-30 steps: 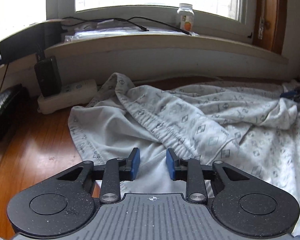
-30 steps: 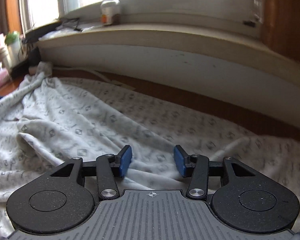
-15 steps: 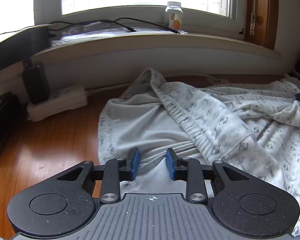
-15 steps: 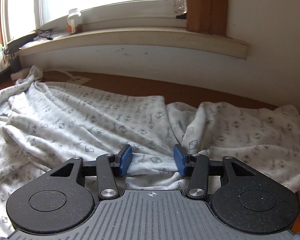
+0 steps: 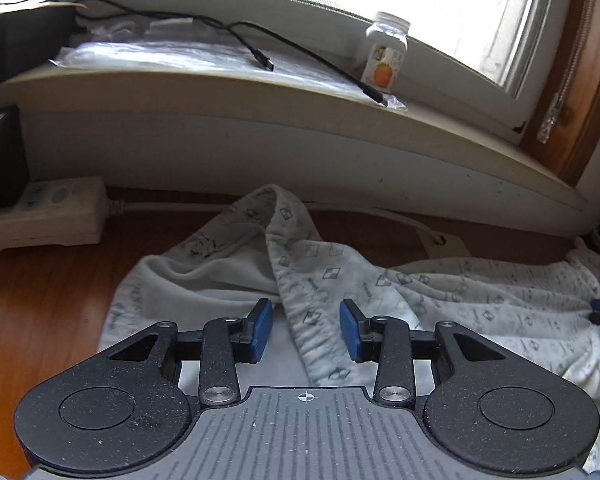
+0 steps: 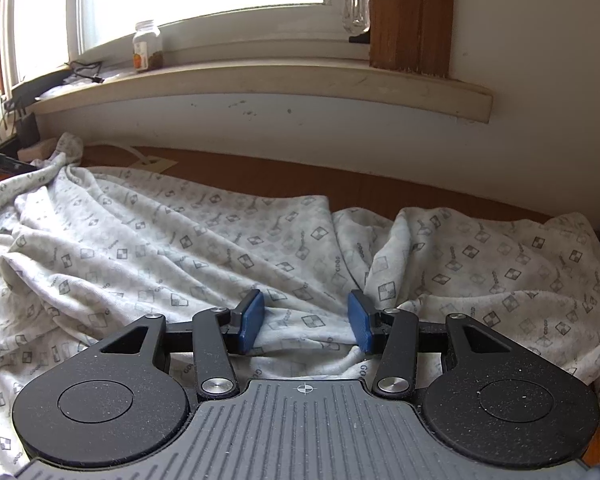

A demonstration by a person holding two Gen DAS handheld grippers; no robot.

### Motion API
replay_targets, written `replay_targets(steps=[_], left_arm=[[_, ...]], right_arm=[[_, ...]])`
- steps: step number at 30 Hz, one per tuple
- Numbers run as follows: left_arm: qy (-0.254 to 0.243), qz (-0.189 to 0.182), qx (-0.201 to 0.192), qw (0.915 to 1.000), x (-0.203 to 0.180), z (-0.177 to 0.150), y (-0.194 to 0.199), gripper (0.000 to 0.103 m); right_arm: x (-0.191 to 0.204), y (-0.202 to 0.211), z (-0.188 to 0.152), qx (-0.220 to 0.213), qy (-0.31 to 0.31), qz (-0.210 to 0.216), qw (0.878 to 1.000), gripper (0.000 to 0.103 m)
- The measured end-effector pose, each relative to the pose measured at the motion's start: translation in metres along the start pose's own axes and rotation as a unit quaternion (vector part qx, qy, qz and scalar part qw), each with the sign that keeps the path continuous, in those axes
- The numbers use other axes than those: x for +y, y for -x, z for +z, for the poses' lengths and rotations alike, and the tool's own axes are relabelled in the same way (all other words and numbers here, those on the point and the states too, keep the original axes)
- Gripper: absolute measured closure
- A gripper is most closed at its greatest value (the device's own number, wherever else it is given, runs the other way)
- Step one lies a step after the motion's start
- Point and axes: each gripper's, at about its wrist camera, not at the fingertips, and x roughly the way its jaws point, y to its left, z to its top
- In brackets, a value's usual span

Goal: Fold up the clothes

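Left tongs (image 5: 306, 330) stand open astride the elastic waistband of patterned pyjama trousers (image 5: 440, 292), which lie crumpled on the wooden surface (image 5: 48, 300).

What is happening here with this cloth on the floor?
A person is folding a patterned garment that lies crumpled on the wooden floor below a windowsill, with one handheld gripper in each hand. The left gripper has its jaws open around the elastic waistband. The right gripper is also open, over a ridge of fabric. Nothing is clamped yet.
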Motion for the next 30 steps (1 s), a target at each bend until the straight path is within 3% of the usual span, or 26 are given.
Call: replay_targets(steps=[4,5,8,11,14,17,20,21,24,30], left_arm=[[0.007,-0.029,0.0,0.9996,-0.001,0.001,-0.003,0.063],[0.003,-0.028,0.002,0.9996,0.0,0.001,-0.002,0.067],[-0.006,-0.016,0.0,0.9999,0.002,0.001,0.003,0.103],[0.001,0.005,-0.04,0.9992,0.01,0.003,0.031,0.103],[0.037,-0.011,-0.09,0.9952,0.032,0.002,0.078,0.103],[0.034,0.009,-0.095,0.9949,0.039,0.0,0.093,0.103],[0.028,0.006,-0.082,0.9962,0.031,0.003,0.075,0.098],[0.021,0.003,-0.08,0.9966,0.025,0.006,0.064,0.082],[0.008,0.001,-0.065,0.9979,0.008,0.013,0.032,0.061],[-0.002,0.028,-0.024,0.9993,0.004,0.025,-0.029,0.058]], right_arm=[[-0.001,0.001,0.0,0.0,-0.001,0.002,1.0,0.056],[-0.001,0.001,0.0,0.0,-0.002,0.003,1.0,0.056],[-0.002,0.001,0.0,0.0,-0.003,0.004,1.0,0.056],[-0.002,0.001,0.001,0.0,-0.004,0.005,1.0,0.056],[-0.002,0.001,0.001,0.0,-0.004,0.005,1.0,0.056],[-0.002,0.001,0.001,0.0,-0.005,0.005,1.0,0.055],[-0.002,0.001,0.001,0.0,-0.005,0.006,1.0,0.055],[-0.001,0.001,0.001,0.0,-0.005,0.005,1.0,0.055],[-0.001,0.001,0.001,0.0,-0.005,0.005,1.0,0.055],[-0.001,0.0,0.001,0.0,-0.005,0.005,1.0,0.055]])
